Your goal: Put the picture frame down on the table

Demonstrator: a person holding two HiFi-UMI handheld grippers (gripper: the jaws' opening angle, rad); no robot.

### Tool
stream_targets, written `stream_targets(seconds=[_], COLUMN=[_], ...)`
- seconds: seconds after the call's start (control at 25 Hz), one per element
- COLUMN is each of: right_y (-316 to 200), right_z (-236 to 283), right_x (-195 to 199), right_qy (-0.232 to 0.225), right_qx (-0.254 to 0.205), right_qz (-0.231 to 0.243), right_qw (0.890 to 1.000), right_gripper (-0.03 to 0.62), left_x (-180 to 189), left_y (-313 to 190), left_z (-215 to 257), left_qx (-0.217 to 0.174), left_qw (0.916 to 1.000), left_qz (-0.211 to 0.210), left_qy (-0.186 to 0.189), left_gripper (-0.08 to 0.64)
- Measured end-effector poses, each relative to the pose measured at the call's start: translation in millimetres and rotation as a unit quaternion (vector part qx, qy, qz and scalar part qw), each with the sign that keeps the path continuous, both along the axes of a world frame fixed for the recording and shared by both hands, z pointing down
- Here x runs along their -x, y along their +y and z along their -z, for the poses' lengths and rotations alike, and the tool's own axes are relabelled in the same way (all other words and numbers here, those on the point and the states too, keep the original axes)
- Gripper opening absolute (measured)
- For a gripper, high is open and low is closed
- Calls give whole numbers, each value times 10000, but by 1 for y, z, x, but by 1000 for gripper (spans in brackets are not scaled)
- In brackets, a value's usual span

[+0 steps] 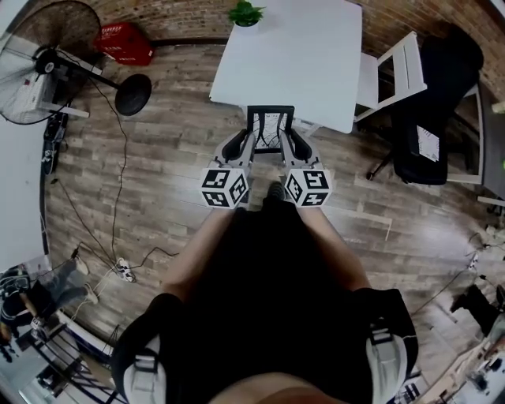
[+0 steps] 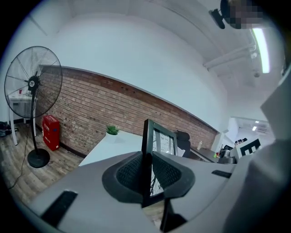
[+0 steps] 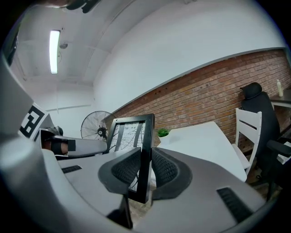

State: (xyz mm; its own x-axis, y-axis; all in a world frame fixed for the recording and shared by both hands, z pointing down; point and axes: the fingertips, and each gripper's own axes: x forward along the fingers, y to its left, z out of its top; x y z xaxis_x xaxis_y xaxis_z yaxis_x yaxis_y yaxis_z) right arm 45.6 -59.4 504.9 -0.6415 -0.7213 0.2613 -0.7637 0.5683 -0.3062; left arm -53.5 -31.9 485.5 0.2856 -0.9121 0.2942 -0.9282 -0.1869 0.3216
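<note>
Wood flooring (image 1: pixel 158 181) is being shown under the person, who is being seen from above. Just ahead of the body, 2 grippers are being held side by side, pointing at the table. The frame (image 1: pixel 270 126) is being pinched upright between them. The left gripper's (image 1: pixel 251 150) jaws are being pressed onto its left edge, and the right gripper's (image 1: pixel 290 148) jaws onto its right edge. Each pair is being kept apart only by the thickness of that edge.

The frame is being held in the air, clear of any surface, close to the near edge of the white table (image 1: pixel 300 55). Farther off, a small plant (image 1: pixel 246 12) is being displayed at the table's far end, by the brick wall (image 1: pixel 181 9).

The task is being judged as partway done. The frame is gripped and is being faced toward the table, but it is not yet resting there. Reaching over the top, lowering and letting go are being left to do.
</note>
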Motion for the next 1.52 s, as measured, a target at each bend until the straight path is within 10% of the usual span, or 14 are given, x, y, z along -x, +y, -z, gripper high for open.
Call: stream_targets(seconds=[1.52], right_y=[-79], right_z=[-7], right_x=[-22], right_qy=[162], right_qx=[-22], right_qz=[-209], right_qw=[9996], right_gripper=[67], left_x=[-18], left_y=[-85], left_z=[-17], left_qx=[-8], left_qw=[9994], left_qz=[-83], left_qy=[333], left_gripper=[78])
